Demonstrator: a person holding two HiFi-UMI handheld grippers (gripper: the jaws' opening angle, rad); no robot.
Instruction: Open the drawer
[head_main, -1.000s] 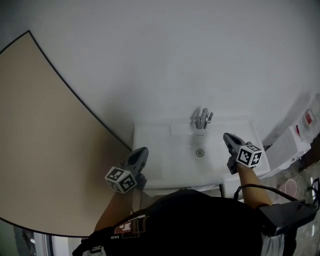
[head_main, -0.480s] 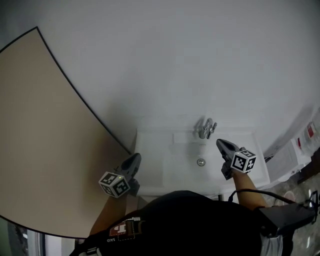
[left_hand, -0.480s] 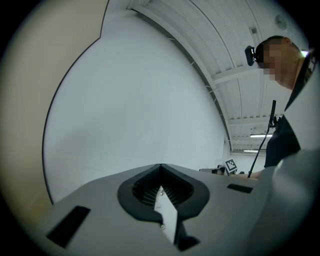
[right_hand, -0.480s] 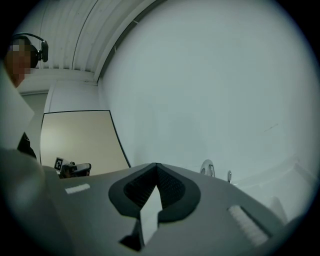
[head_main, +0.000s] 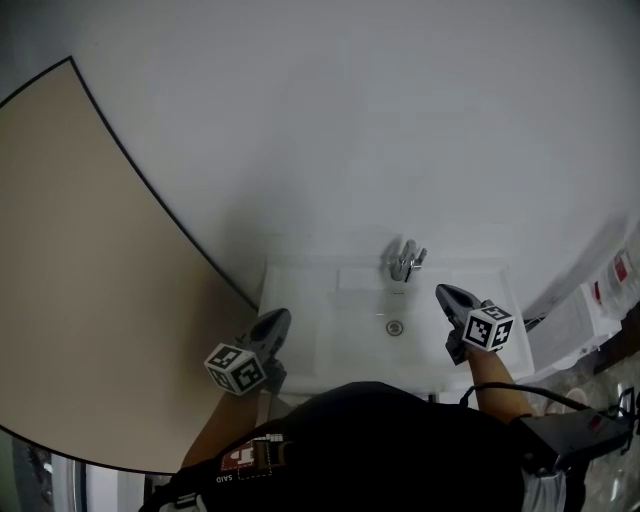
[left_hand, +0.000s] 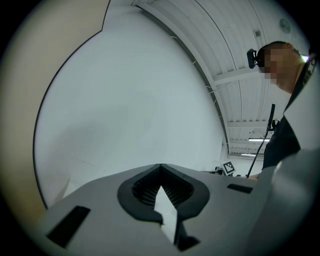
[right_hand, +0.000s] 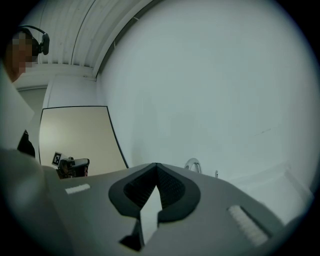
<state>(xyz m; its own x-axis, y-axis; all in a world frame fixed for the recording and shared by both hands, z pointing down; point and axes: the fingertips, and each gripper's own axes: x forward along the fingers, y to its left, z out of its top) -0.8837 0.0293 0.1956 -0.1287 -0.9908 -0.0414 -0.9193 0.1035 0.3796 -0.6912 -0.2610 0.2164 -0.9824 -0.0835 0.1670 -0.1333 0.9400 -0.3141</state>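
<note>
No drawer shows in any view. In the head view I stand at a white sink (head_main: 330, 300) with a chrome tap (head_main: 403, 262) on a white wall. My left gripper (head_main: 278, 318) hangs over the sink's front left corner, its jaws shut and empty. My right gripper (head_main: 445, 292) hovers over the basin's right side, to the right of the drain (head_main: 395, 327), also shut on nothing. In the left gripper view the left gripper (left_hand: 160, 165) faces bare white wall. In the right gripper view the right gripper (right_hand: 156, 164) points at the wall, with the tap (right_hand: 192, 165) just beyond it.
A beige panel (head_main: 80, 280) with a dark edge fills the left side. White boxes with red labels (head_main: 600, 290) stand to the right of the sink. A black cable (head_main: 520, 378) runs from my right forearm. My dark-clothed body hides whatever lies under the sink front.
Both grippers sit slightly lower in the picture, nearer my body. The sink and tap have shifted down too, as the head camera tilted. Both pairs of jaws stayed shut.
</note>
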